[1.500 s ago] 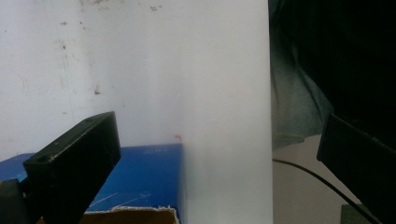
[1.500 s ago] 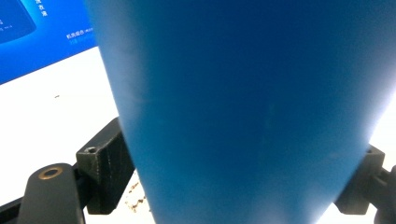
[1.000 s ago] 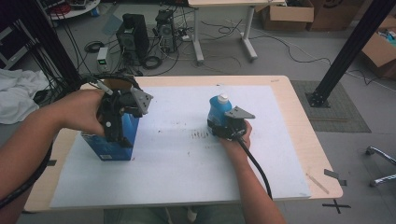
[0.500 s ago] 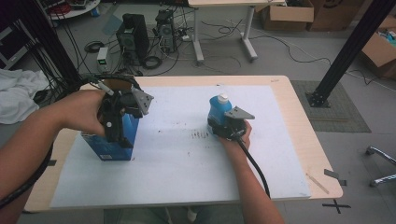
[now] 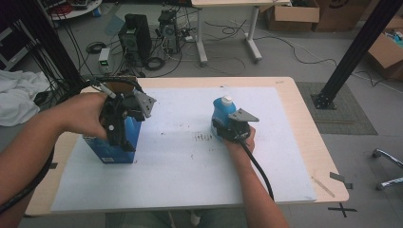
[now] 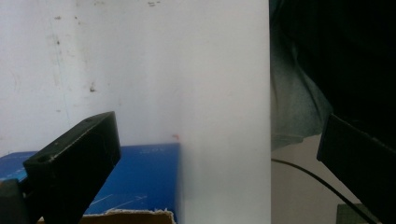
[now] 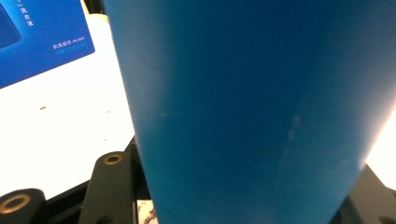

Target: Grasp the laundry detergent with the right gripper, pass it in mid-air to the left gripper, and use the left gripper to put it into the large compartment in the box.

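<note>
An open-topped blue cardboard box (image 5: 111,153) stands at the left of the white sheet (image 5: 180,166). My left gripper (image 5: 121,141) hangs over the box's near side, pointing down. In the left gripper view its jaws (image 6: 215,163) stand wide open, with the box's blue face (image 6: 140,177) and torn cardboard rim low between them. At centre right, a blue bottle (image 5: 222,109) with a white cap stands upright. My right gripper (image 5: 229,127) is shut on its lower body from the near side. Seen from the right gripper, the bottle (image 7: 243,93) sits between the jaws (image 7: 243,200), and the blue box (image 7: 37,37) lies beyond at upper left.
The sheet covers most of the wooden table (image 5: 306,137). Dark specks (image 5: 204,137) mark the sheet between box and bottle. A black post (image 5: 354,52) rises past the right rear corner. White cloth (image 5: 19,97) lies off the left edge. Computers and cables sit on the floor behind.
</note>
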